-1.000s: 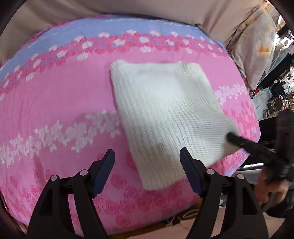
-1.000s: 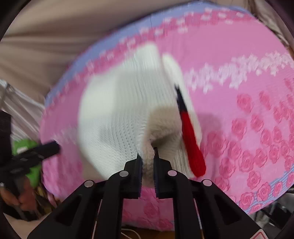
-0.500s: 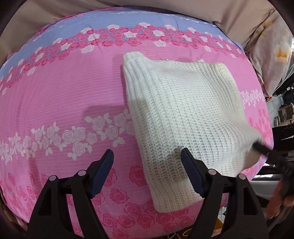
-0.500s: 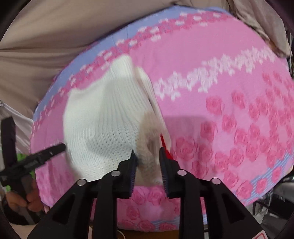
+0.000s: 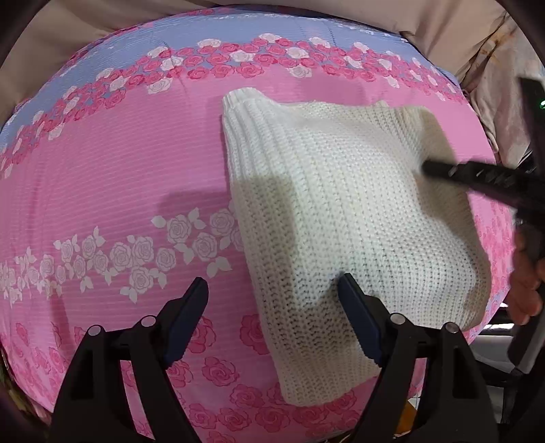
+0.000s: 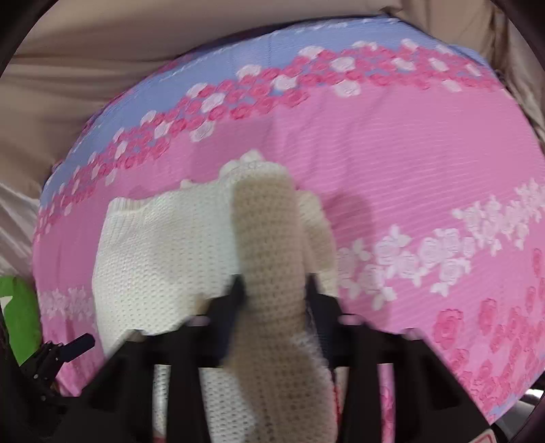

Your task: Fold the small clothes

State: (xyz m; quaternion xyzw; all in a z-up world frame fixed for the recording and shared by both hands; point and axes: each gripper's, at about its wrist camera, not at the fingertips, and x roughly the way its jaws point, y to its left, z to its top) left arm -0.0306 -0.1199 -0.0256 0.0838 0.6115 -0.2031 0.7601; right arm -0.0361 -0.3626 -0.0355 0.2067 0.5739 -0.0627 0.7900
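Note:
A cream knitted garment (image 5: 344, 218) lies folded on the pink rose-print bedspread (image 5: 112, 177). My left gripper (image 5: 272, 317) is open and empty, hovering over the garment's near left edge. My right gripper (image 6: 274, 293) has its fingers apart with a thick fold of the cream knit (image 6: 269, 259) between them; the image is blurred. From the left wrist view the right gripper (image 5: 425, 167) reaches in from the right and touches the garment's right side. The left gripper's finger (image 6: 73, 346) shows at the lower left of the right wrist view.
Beige fabric (image 5: 85, 30) borders the bedspread at the back. A pale pillow (image 5: 494, 88) sits at the far right. A green object (image 6: 18, 313) lies off the bed's left edge. The bed's near edge drops off close to the grippers.
The right gripper has opened wider around the knit fold and carried it farther back over the garment. The left gripper has moved closer to the garment, still open.

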